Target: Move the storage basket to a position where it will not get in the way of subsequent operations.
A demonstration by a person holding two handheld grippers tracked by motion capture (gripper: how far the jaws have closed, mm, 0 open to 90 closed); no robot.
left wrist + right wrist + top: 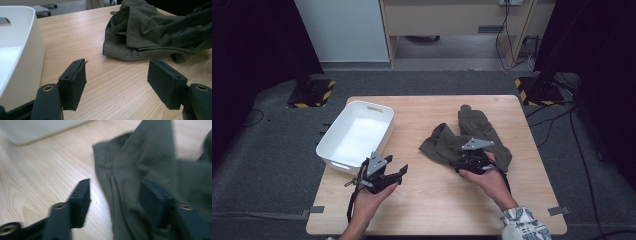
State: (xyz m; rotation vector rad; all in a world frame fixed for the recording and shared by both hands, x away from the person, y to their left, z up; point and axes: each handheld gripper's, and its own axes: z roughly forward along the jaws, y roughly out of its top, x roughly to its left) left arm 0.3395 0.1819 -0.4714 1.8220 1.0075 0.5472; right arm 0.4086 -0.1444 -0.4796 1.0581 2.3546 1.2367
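Olive-green cloth [467,137] lies crumpled on the right half of the wooden table [432,205], where we work with a gripper in each hand. Our right gripper [472,161] sits at the near edge of the cloth. In the right gripper view its black jaws stand apart, one over bare wood and the other over the fabric, with a fold of the cloth [140,182] lying between them; the pads do not press on it, though that view is blurred. Our left gripper [382,172] rests low over bare table, just in front of the near corner of the white tub [357,132], well apart from the cloth. In the left gripper view its jaws are spread wide with only wood grain between them, the tub wall [20,62] rising at the left and the cloth [150,35] heaped farther off, beyond the fingertips. The tub stands on the left half of the table, a handle slot in its far rim.
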